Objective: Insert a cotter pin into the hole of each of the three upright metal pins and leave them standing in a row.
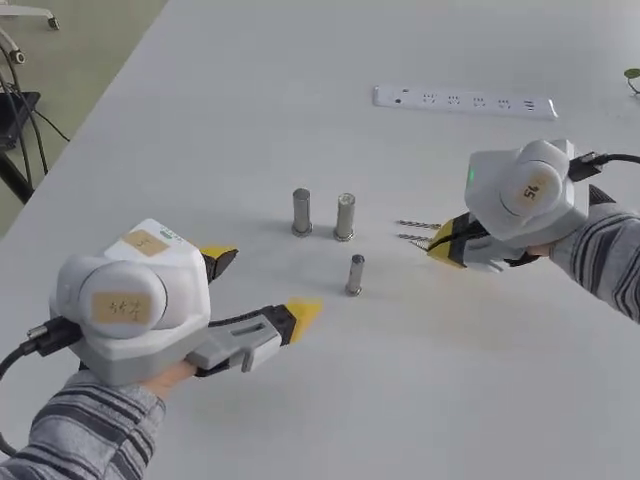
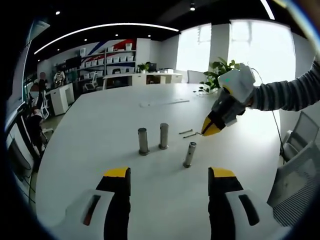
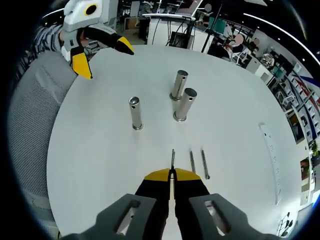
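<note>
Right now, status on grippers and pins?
Left gripper open, hovering. Right gripper shut on cotter pin. Three pins upright, none fitted. Nothing blocking.

The right gripper (image 3: 171,175) pinches 1 cotter pin (image 3: 172,158), with 2 loose cotter pins (image 3: 192,161) alongside and 3 metal pins (image 3: 136,113) upright beyond.

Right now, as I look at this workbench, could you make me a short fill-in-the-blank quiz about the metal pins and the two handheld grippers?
1. ___ metal pins stand upright on the white table.
2. The right gripper is ___ on a cotter pin.
3. Next to that one, ___ more cotter pins lie loose on the table.
4. The left gripper holds nothing, and its jaws are ___.

Missing words: three; shut; two; open.
</note>
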Available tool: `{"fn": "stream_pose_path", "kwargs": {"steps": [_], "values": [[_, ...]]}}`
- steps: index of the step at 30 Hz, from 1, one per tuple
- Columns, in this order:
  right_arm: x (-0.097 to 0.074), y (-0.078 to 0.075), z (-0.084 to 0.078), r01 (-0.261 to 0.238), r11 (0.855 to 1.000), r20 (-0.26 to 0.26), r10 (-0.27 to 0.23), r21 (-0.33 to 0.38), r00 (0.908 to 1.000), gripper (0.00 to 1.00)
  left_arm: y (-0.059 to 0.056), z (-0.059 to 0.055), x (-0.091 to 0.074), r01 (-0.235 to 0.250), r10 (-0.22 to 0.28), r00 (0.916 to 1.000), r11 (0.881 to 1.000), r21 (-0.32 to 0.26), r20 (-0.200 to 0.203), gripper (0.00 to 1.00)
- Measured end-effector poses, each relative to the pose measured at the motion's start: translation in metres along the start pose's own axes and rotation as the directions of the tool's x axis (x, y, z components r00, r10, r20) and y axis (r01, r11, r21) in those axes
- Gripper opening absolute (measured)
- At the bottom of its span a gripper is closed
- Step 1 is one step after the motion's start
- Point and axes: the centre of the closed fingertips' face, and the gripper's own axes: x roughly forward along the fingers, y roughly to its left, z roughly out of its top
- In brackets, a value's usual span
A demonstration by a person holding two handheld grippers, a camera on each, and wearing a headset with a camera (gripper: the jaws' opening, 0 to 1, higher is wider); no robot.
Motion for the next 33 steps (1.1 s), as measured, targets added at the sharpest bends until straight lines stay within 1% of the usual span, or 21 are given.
{"fn": "stream_pose_path", "kwargs": {"steps": [1, 2, 6, 10, 12, 14, 15, 18, 20, 23, 26, 29, 31, 33], "values": [[-0.002, 0.002, 0.005, 0.01, 1.0, 0.019, -0.009, -0.03, 0.9998, 0.0, -0.001, 0.001, 0.001, 0.0, 0.0, 1.0, 1.0, 0.0, 0.0, 0.58], [-0.005, 0.007, 0.008, 0.014, 0.999, 0.026, -0.013, -0.043, 0.9996, 0.0, -0.002, 0.002, 0.002, 0.002, -0.002, 1.0, 1.0, -0.003, -0.001, 0.57], [-0.011, 0.016, 0.019, 0.031, 0.995, 0.054, -0.025, -0.095, 0.9982, 0.0, -0.01, 0.004, 0.005, 0.035, -0.035, 0.9994, 0.998, -0.044, 0.005, 0.52], [-0.017, 0.024, 0.03, 0.041, 0.99, 0.078, -0.03, -0.138, 0.9965, 0.0, -0.019, 0.008, 0.007, 0.066, -0.065, 0.9977, 0.996, -0.063, 0.018, 0.48], [-0.02, 0.028, 0.036, 0.044, 0.987, 0.093, -0.029, -0.154, 0.9952, 0.0, -0.026, 0.011, 0.008, 0.094, -0.092, 0.9954, 0.992, -0.085, 0.026, 0.44], [-0.022, 0.032, 0.042, 0.047, 0.984, 0.109, -0.028, -0.171, 0.9937, 0.0, -0.028, 0.012, 0.01, 0.11, -0.108, 0.9939, 0.99, -0.094, 0.026, 0.41], [-0.022, 0.036, 0.045, 0.045, 0.982, 0.116, -0.025, -0.181, 0.993, 0.0, -0.031, 0.013, 0.011, 0.123, -0.122, 0.9923, 0.987, -0.099, 0.024, 0.39], [-0.022, 0.042, 0.051, 0.05, 0.974, 0.121, -0.023, -0.222, 0.9924, 0.0, -0.037, 0.016, 0.012, 0.148, -0.145, 0.9888, 0.982, -0.12, 0.036, 0.34], [-0.023, 0.046, 0.054, 0.049, 0.971, 0.126, -0.02, -0.233, 0.9918, 0.0, -0.042, 0.019, 0.012, 0.168, -0.164, 0.9855, 0.976, -0.138, 0.044, 0.3], [-0.024, 0.053, 0.063, 0.043, 0.968, 0.148, -0.006, -0.248, 0.9889, 0.0, -0.047, 0.022, 0.012, 0.195, -0.188, 0.9805, 0.967, -0.164, 0.057, 0.26], [-0.024, 0.058, 0.068, 0.048, 0.964, 0.157, -0.007, -0.263, 0.9875, 0.0, -0.052, 0.023, 0.012, 0.218, -0.209, 0.9758, 0.956, -0.197, 0.063, 0.22], [-0.025, 0.062, 0.073, 0.046, 0.963, 0.175, 0.001, -0.265, 0.9846, 0.0, -0.057, 0.023, 0.012, 0.232, -0.222, 0.9727, 0.949, -0.214, 0.066, 0.2], [-0.025, 0.065, 0.075, 0.047, 0.961, 0.181, 0.004, -0.274, 0.9835, 0.0, -0.063, 0.025, 0.012, 0.26, -0.248, 0.9655, 0.936, -0.238, 0.078, 0.16], [-0.026, 0.068, 0.08, 0.038, 0.961, 0.202, 0.019, -0.275, 0.9791, 0.0, -0.065, 0.025, 0.012, 0.265, -0.254, 0.9641, 0.931, -0.252, 0.079, 0.15]]}}
